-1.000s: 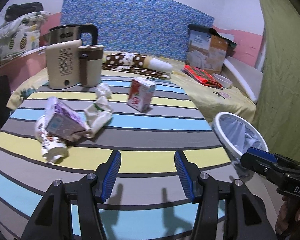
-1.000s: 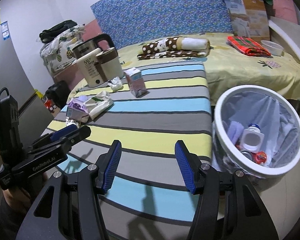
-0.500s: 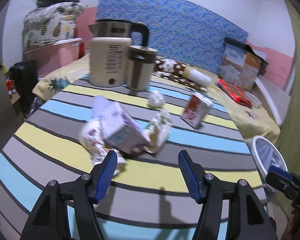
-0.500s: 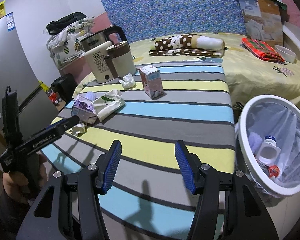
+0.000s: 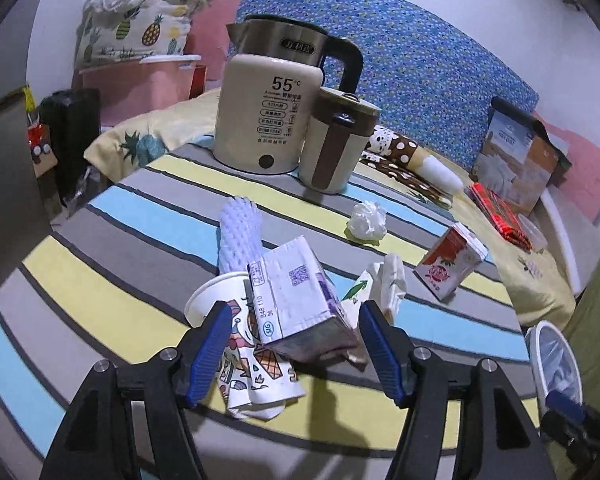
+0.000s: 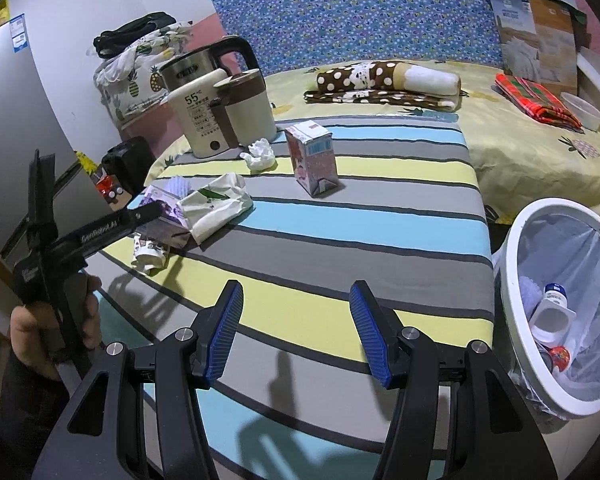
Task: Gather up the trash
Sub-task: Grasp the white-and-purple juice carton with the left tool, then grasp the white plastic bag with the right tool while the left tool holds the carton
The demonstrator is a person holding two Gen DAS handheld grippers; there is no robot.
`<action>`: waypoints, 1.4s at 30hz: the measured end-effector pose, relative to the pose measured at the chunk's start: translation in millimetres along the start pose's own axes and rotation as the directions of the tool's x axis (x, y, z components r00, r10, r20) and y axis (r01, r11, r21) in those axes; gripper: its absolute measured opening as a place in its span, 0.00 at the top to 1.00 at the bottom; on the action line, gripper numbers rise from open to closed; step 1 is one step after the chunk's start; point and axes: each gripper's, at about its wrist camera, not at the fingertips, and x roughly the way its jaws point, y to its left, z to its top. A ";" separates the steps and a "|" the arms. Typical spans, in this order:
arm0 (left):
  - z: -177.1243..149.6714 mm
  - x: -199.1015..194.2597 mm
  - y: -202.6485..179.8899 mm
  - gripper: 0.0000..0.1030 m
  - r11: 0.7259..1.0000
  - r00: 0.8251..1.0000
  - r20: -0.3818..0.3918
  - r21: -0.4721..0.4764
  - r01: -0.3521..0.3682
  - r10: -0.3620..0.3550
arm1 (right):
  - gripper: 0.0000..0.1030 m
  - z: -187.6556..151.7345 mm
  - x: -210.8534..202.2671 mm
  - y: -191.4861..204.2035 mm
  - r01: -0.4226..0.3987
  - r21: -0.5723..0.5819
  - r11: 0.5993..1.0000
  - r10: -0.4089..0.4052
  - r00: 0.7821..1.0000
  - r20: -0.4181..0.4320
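**mika_t:** Since the earlier shot the left gripper (image 5: pixel 292 340) had swung in over the pile at the near left of the striped table (image 5: pixel 100 300), and its jaws had spread as wide as they go. They straddled the purple-and-white carton (image 5: pixel 300 304) without the pads pressing on it, so nothing was held yet. The right gripper (image 6: pixel 296 330) sat partly open and empty over bare table, next to the white bin (image 6: pixel 516 264) off the table's right edge.

**dusty_k:** What could've gone wrong from there?

**mika_t:** My guess: the carton was lying on top of a squashed paper cup (image 5: pixel 256 364), with a crumpled wrapper (image 5: pixel 380 292) touching its far side. Close carelessly and the left pad probably catches the cup too, or the carton skids off the cup and twists out. The jaws looked barely wider than the carton as well, so a clipped corner seemed possible.

**dusty_k:** Which way did it point?

**mika_t:** It lay on its side, long axis running away from the gripper and a bit to the left, printed end facing the camera. The jaws would've closed across its short width, which looked fine. The pink carton (image 5: pixel 448 266) and tissue ball (image 5: pixel 366 220) sat well apart, further back.
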 end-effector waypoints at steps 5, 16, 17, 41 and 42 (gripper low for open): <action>4.2 3.2 -12.7 0.36 0.999 0.999 0.020 0.020 0.041 -0.041 | 0.44 0.5 2.6 -1.7 0.013 0.003 1.000 -0.013 1.000 -0.006; 3.9 19.7 -16.1 0.49 0.997 0.997 0.020 0.028 0.071 -0.072 | 0.44 3.8 11.2 7.1 0.034 -0.024 0.999 -0.034 0.999 -0.029; 3.7 20.4 -14.1 0.52 0.997 0.997 0.021 0.027 0.069 -0.069 | 0.44 4.6 12.2 8.2 0.035 -0.027 0.999 -0.036 0.999 -0.030; -20.7 -21.4 -17.5 0.61 0.912 0.933 -0.062 0.201 0.358 -0.353 | 0.44 10.6 35.4 40.7 0.027 -0.055 0.998 -0.030 0.998 -0.053; -20.8 -22.9 -16.6 0.61 0.914 0.936 -0.059 0.203 0.353 -0.348 | 0.44 9.6 36.7 41.1 0.020 -0.056 0.998 -0.023 0.998 -0.059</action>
